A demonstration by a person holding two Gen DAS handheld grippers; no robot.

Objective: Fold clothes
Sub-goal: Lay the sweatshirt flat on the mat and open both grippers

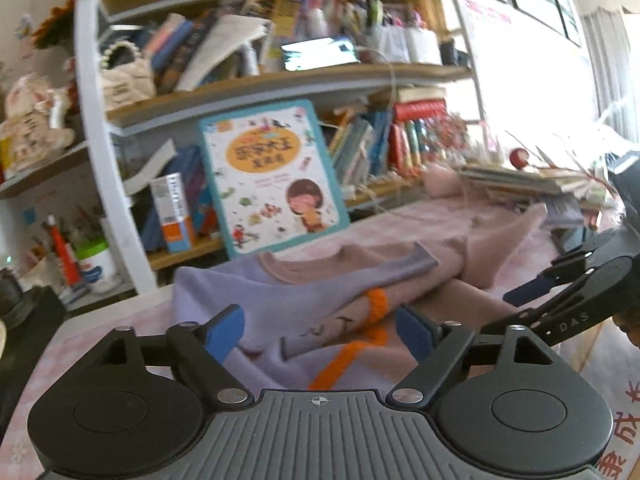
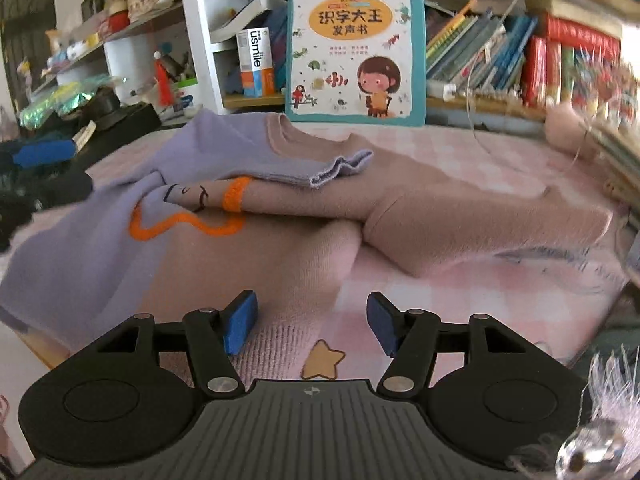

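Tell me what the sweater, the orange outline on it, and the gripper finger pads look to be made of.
Sweater: soft knit, probably fleecy cotton or a blend; matte, slightly fuzzy surface, ribbed collar and cuff.
Orange outline: raised, fuzzy yarn or chenille stitching, standing proud of the fabric.
Finger pads of the right gripper: blue, matte, likely rubber or foam; the arms behind look like black hard plastic.

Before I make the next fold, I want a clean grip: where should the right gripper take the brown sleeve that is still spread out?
Take the brown sleeve at its cuff end, coming from the right gripper side. That end lies flat, free and uncovered on the pink checked cloth; the lilac sleeve is already folded across.
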